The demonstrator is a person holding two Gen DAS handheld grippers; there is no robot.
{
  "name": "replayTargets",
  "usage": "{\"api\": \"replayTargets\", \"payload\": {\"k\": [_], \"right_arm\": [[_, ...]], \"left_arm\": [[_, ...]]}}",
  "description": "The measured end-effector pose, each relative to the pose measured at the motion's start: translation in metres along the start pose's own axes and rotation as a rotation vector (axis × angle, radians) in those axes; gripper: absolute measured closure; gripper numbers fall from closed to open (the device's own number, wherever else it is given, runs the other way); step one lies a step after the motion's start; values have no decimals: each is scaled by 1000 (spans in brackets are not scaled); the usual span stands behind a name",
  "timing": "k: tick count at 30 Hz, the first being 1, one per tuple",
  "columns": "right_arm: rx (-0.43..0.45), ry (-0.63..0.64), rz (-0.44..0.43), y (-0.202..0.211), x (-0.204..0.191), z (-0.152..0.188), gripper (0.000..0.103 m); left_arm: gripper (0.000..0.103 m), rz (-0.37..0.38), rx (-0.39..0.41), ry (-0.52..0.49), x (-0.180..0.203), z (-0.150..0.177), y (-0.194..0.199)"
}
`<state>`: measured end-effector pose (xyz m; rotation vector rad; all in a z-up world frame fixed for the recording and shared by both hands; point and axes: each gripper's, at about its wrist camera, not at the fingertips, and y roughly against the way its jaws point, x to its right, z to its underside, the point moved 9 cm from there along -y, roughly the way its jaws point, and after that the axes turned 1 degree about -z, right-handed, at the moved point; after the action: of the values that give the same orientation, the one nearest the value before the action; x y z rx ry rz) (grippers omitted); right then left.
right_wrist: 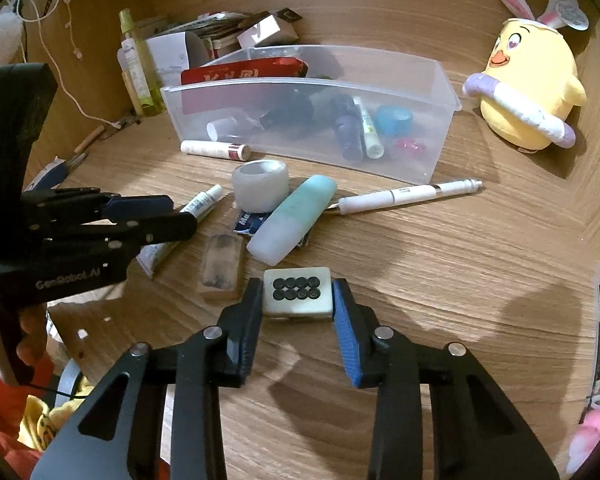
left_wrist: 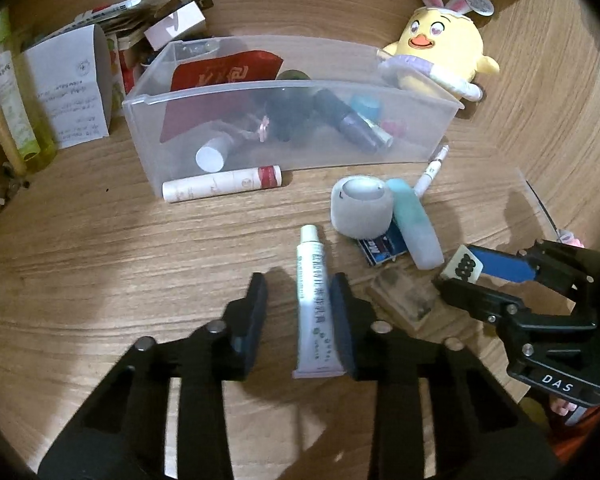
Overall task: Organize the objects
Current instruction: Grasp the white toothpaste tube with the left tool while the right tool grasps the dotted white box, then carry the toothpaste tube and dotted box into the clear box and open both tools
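Fingers of left gripper (left_wrist: 299,292) standing apart, straddling white tube (left_wrist: 313,304) lying on table (left_wrist: 100,264). Right gripper (right_wrist: 298,294) fingers flanking mahjong tile (right_wrist: 298,291), contact unclear. Wooden block (right_wrist: 221,267) crowding nearby; closing risks nudging it. Beyond, clear bin (right_wrist: 428,92) sitting as likely destination; tube could pivot out.

Left gripper (left_wrist: 299,296) astride tube (left_wrist: 313,300) — table (left_wrist: 100,264).

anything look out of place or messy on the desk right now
Yes. Several items lie scattered outside the clear bin: a white pen, tape roll, teal case and lip balm tube. The teal case rests tilted over a blue packet.
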<state>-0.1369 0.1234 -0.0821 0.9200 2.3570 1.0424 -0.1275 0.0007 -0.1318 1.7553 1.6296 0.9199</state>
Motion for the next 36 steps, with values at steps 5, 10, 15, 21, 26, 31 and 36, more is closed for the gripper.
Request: {"api": "replayTargets", "payload": {"k": [5, 10, 15, 21, 26, 31, 36], "right_arm": [[18, -7, 5, 5, 3, -2, 72], [54, -19, 7, 17, 7, -10, 72], [101, -25, 10, 31, 10, -24, 72], [177, -21, 16, 48, 10, -50, 72], [232, -4, 20, 56, 8, -77, 72], [277, 14, 25, 61, 10, -104, 72], [313, 9, 32, 61, 18, -134, 72]], "left_arm": [[87, -5, 9, 3, -1, -1, 0], [87, -13, 41, 27, -5, -2, 11], [87, -18, 111, 50, -8, -15, 34], [87, 0, 204, 59, -5, -36, 62], [87, 12, 264, 60, -4, -57, 78], [87, 25, 304, 62, -1, -78, 85], [87, 30, 319, 56, 0, -101, 82]]}}
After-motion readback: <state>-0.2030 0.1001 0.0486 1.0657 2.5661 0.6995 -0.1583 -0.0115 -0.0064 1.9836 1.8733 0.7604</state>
